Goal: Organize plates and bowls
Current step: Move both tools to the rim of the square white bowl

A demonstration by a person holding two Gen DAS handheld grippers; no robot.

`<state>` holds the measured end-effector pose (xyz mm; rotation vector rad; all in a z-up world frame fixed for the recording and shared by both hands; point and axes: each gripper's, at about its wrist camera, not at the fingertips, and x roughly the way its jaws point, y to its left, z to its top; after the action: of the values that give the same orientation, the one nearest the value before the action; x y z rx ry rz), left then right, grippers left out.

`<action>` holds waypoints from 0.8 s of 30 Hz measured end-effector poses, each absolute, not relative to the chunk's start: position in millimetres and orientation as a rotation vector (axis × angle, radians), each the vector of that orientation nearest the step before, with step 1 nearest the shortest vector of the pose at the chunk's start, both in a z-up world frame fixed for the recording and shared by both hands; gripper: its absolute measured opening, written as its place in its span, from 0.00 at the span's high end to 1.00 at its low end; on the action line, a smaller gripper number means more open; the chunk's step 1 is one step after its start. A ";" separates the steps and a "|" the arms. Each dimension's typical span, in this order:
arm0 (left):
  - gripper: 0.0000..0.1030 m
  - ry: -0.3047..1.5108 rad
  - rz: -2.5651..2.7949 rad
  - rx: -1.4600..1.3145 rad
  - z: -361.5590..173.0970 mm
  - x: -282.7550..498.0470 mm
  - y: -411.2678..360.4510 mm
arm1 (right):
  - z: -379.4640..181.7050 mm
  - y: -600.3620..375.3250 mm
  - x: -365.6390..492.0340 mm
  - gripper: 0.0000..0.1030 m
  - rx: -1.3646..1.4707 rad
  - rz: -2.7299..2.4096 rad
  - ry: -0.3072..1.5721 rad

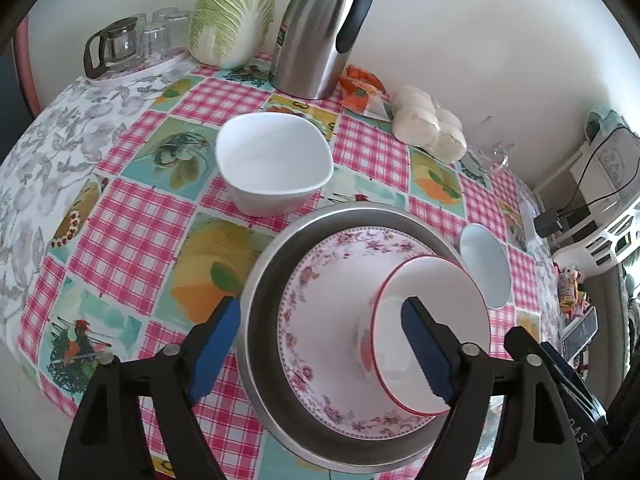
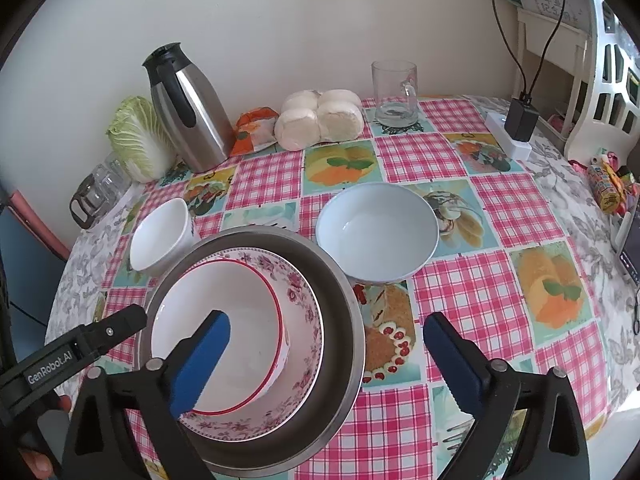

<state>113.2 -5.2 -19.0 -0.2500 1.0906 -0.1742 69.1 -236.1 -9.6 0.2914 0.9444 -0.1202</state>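
Left wrist view. The left tool (image 1: 320,354) is seen spread wide, released, nothing pressed by either pad. Between and beneath its fingers a stack is seen: a steel basin (image 1: 256,304) on the tabletop (image 1: 132,232), a floral plate (image 1: 320,312) inside it, and a red-rimmed bowl (image 1: 436,300) resting on the plate toward 3 o'clock. The right-side pad (image 1: 426,346) is seen over the red-rimmed bowl's opening; whether it touches cannot be told. The left-side pad (image 1: 212,350) lies outside the basin's rim at 9 o'clock. A white squarish bowl (image 1: 274,162) stands at 11 o'clock from the stack, apart from it. A pale blue bowl (image 1: 486,264) sits just beside the basin at 2 o'clock. A steel thermos jug (image 1: 320,32), a napa cabbage (image 1: 232,16) and a bag of buns (image 1: 430,128) are ranged along the far edge.

Right wrist view. The right tool (image 2: 326,362) is likewise spread and released. Its left-side pad (image 2: 202,364) is seen over the red-rimmed bowl (image 2: 216,328); its right-side pad (image 2: 452,364) lies outside the steel basin (image 2: 340,304), over bare cloth at 3 o'clock. The floral plate (image 2: 304,312) shows as a crescent around the bowl. The pale blue bowl (image 2: 376,232) stands at 1 o'clock from the stack, the white squarish bowl (image 2: 160,236) at 11 o'clock. A glass mug (image 2: 394,92) stands at the far edge. The left tool's body (image 2: 72,354) enters at 9 o'clock.
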 end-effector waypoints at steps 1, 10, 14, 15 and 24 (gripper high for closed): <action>0.15 1.084 -0.172 -0.250 -18.3 112.9 -4.5 | -9.9 -236.6 69.1 0.03 0.291 -0.122 0.945; 0.00 1.025 -0.102 -0.173 -17.9 112.8 -3.2 | -11.6 -237.1 68.4 0.00 0.287 -0.131 0.944; 0.00 1.007 -0.069 -0.152 -17.1 114.8 0.4 | -13.8 -234.9 68.7 0.00 0.283 -0.123 0.949; 0.00 1.004 -0.068 -0.161 -17.2 115.8 2.5 | -14.3 -234.1 68.8 0.00 0.283 -0.121 0.949; 0.00 0.994 -0.061 -0.193 -17.0 128.7 20.3 | -16.4 -225.4 69.7 0.00 0.268 -0.118 0.949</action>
<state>128.7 20.3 -17.0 -0.1926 0.9937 -0.0614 69.7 -225.4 -16.4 0.2683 0.9486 -0.1183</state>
